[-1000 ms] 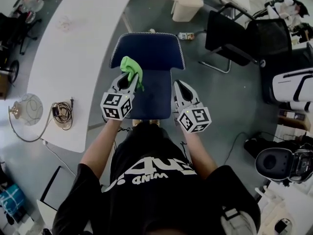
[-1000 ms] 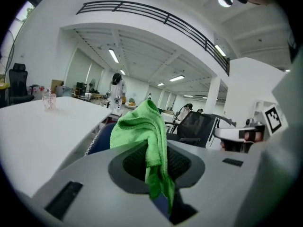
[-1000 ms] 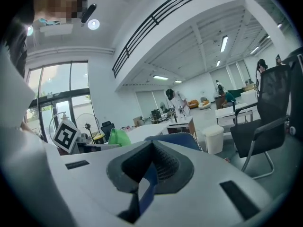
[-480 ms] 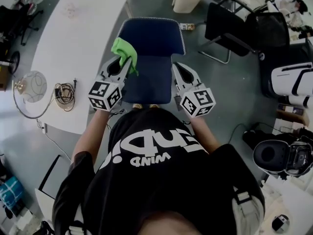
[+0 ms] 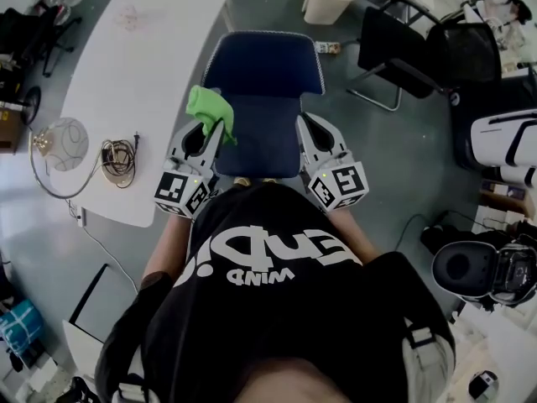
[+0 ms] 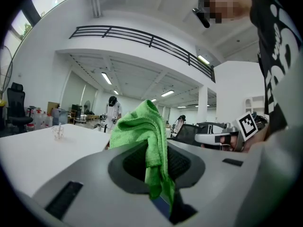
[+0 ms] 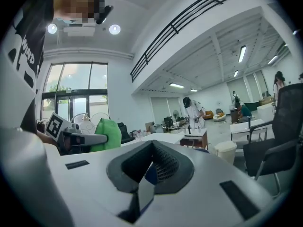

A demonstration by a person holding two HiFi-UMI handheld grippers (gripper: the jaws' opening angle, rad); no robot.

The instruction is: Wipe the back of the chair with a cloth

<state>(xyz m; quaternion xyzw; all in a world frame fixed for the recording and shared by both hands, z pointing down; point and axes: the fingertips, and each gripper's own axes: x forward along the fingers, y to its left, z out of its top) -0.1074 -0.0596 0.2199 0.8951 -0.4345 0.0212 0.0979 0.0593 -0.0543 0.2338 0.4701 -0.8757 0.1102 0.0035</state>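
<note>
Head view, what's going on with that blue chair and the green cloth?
A person stands over a blue chair with a claw in each hand. The left claw is shut on a green cloth, held at the chair's left edge. The right claw is shut and empty at the chair's right edge. Whether the cloth touches the chair cannot be told.

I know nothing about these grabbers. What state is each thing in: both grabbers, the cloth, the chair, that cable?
left gripper: shut on the green cloth.
green cloth: bunched, sticking out past the jaws.
right gripper: shut, holding nothing.
blue chair: upright, nobody sitting on it.
cable: coiled on the white table.
</note>
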